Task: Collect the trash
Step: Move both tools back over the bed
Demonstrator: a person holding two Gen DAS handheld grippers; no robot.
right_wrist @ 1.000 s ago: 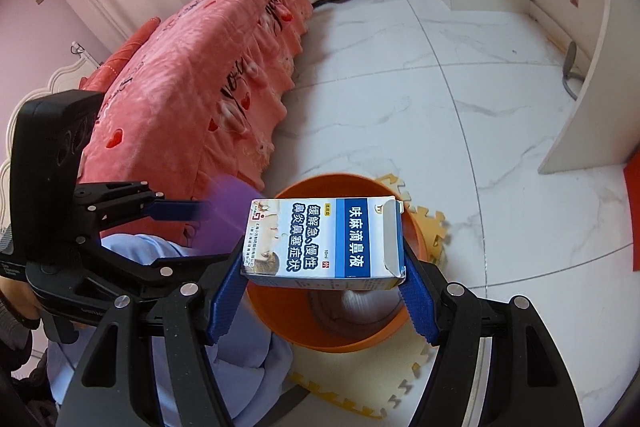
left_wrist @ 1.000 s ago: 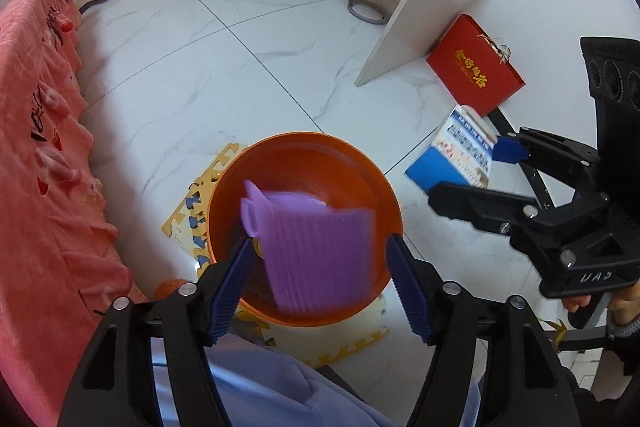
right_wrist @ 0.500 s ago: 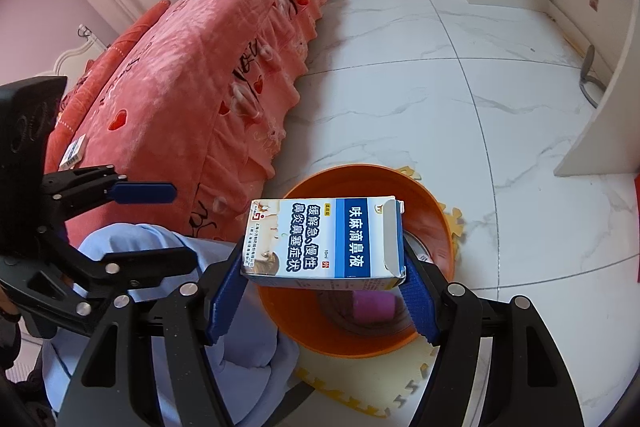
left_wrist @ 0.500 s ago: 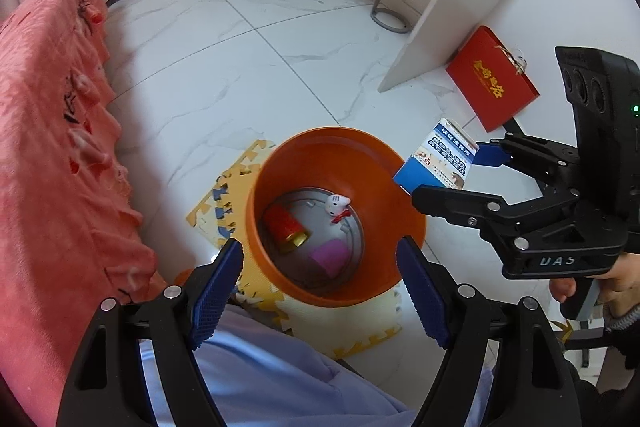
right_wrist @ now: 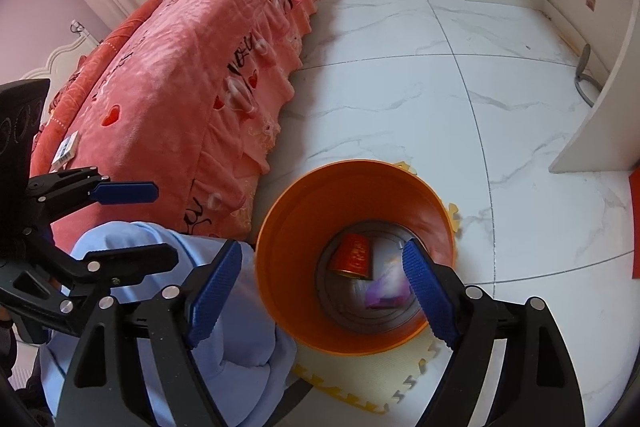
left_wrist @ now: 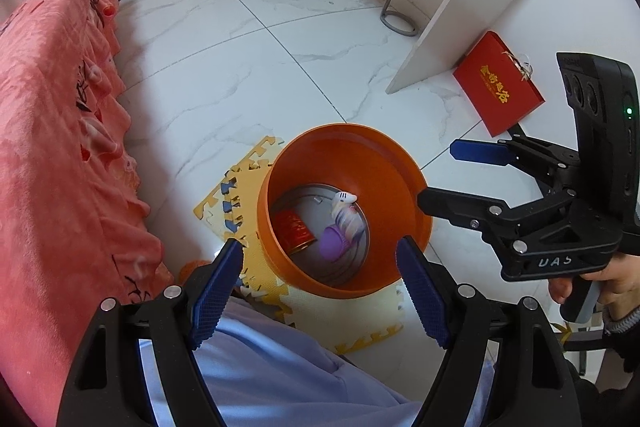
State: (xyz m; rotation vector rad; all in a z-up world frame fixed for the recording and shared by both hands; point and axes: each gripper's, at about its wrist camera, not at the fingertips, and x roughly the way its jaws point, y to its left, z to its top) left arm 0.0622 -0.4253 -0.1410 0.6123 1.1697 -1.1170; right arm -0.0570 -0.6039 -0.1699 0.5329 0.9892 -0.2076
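Down in orange bin [right_wrist: 280, 227], purple item [right_wrist: 386, 289] blurred behind right claw [right_wrist: 324, 291]; both claws spread, empty, incl. left claw [left_wrist: 320, 291].

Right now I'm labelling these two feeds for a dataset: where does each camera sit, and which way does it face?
Left wrist: on the left gripper, looking down into the orange bin; shows its own open fingers, the right gripper and the person's lap.
Right wrist: on the right gripper, looking down at the bin beside the red bed; shows its open fingers and the left gripper.
Shared: the bin, the red can, each other's gripper.
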